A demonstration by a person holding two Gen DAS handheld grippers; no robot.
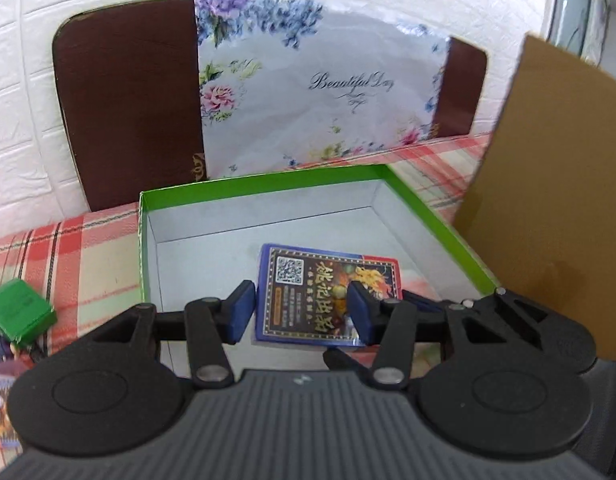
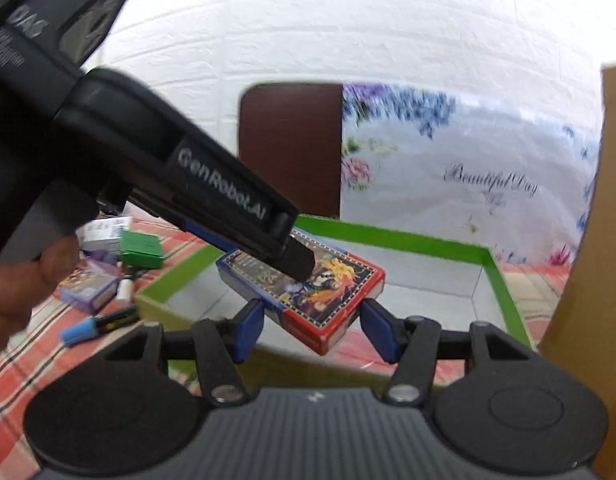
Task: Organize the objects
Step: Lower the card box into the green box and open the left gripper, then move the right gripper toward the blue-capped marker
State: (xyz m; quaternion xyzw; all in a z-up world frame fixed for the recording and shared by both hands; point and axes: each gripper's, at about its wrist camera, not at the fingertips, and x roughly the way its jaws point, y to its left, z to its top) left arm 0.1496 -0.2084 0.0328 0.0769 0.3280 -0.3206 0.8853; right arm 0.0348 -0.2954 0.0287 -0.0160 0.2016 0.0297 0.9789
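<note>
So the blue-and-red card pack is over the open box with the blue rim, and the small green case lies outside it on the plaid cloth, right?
Not quite: the rim is green, not blue. The card pack is over the open box with the green rim, and the small green case lies outside it on the plaid cloth. The left wrist view shows it.

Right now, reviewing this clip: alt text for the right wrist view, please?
A blue-and-red card box tilts over an open green-rimmed box, between the blue pads of the right gripper, with the left gripper reaching onto it from upper left; which grips it is unclear. Small items litter the plaid cloth at left.
</note>
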